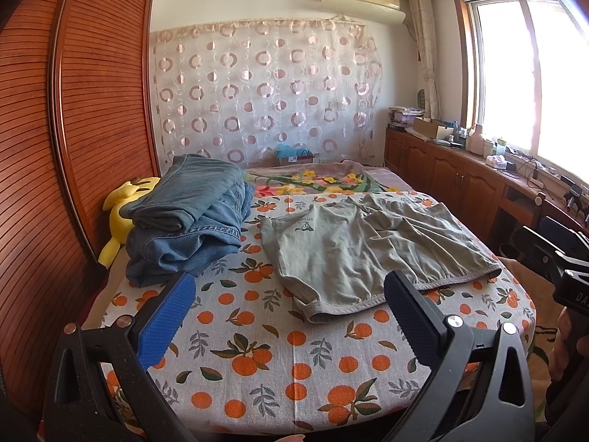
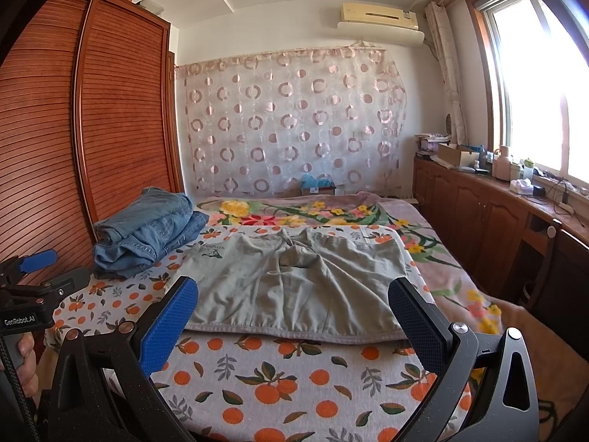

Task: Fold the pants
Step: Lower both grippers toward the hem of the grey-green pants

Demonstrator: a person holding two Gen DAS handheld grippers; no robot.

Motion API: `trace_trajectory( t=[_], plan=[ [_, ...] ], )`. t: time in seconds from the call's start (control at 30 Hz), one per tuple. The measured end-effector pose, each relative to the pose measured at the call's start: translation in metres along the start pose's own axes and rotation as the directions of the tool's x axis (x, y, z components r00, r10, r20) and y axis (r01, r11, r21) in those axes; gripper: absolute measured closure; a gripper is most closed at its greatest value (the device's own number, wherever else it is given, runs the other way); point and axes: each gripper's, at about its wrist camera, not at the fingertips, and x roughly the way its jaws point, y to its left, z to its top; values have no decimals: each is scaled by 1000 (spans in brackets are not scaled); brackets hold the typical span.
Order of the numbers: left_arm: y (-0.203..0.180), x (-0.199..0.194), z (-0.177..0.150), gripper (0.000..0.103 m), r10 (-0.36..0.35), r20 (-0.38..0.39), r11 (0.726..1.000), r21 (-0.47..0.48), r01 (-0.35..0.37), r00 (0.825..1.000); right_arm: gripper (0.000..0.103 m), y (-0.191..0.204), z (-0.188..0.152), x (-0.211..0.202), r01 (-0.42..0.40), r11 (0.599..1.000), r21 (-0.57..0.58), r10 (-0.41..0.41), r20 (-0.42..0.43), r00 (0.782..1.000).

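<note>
Your left claw (image 1: pixel 291 326) and right claw (image 2: pixel 294 322): both spread wide, holding nothing. Grey-green pants (image 2: pixel 294 287) lie flat mid-bed (image 2: pixel 294 386), toward its near edge; folded jeans (image 2: pixel 147 235) at its left edge.

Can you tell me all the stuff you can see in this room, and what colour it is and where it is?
grey-green pants: one, spread flat on the bed, near edge
denim pile: one stack, blue, folded, on the bed's left side by the wardrobe
yellow plush toy: one, behind the denim pile, against the wardrobe
orange-print sheet: one, white with oranges, covering the near bed
floral blanket: one, pink with flowers, far end of the bed
wardrobe: one, brown slatted, left
curtain: one, sheer with pink circles, far wall
air conditioner: one, cream, high on the wall
cabinets: brown row under the window
left gripper: open, blue pads
right gripper: open, blue pads
</note>
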Motion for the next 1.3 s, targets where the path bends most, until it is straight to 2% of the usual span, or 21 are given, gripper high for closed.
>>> trace_trajectory(
  t=[0.27, 0.6, 0.77, 0.83, 0.93, 1.13, 1.23, 1.3],
  plan=[
    [2, 21, -13, 1, -11, -49, 1000, -1, 11, 999, 0, -11, -4, 8, -2, 1000, 2, 2, -39, 999],
    [7, 56, -30, 1, -31, -143, 999, 29, 35, 989, 0, -36, -10, 20, 65, 998, -9, -66, -107, 992],
    [4, 71, -39, 1, -70, -169, 995, 52, 79, 983, 9, -47, -12, 22, 84, 996, -19, -86, -149, 985],
    [3, 78, -41, 1, -78, -188, 994, 58, 90, 979, 18, -51, -13, 23, 90, 996, -25, -93, -167, 981],
    [4, 89, -41, 6, -102, -216, 992, 54, 117, 971, 31, -54, -14, 23, 98, 995, -21, -101, -193, 976],
    [3, 105, -38, 18, -140, -229, 987, 43, 154, 963, 38, -54, -8, 24, 116, 993, -11, -116, -232, 966],
    [2, 112, -37, 30, -157, -243, 985, 35, 171, 957, 39, -55, -6, 25, 122, 993, -4, -120, -240, 963],
    [3, 118, -38, 47, -190, -262, 979, 16, 202, 946, 39, -57, -6, 26, 125, 992, 3, -121, -245, 962]
  ],
)
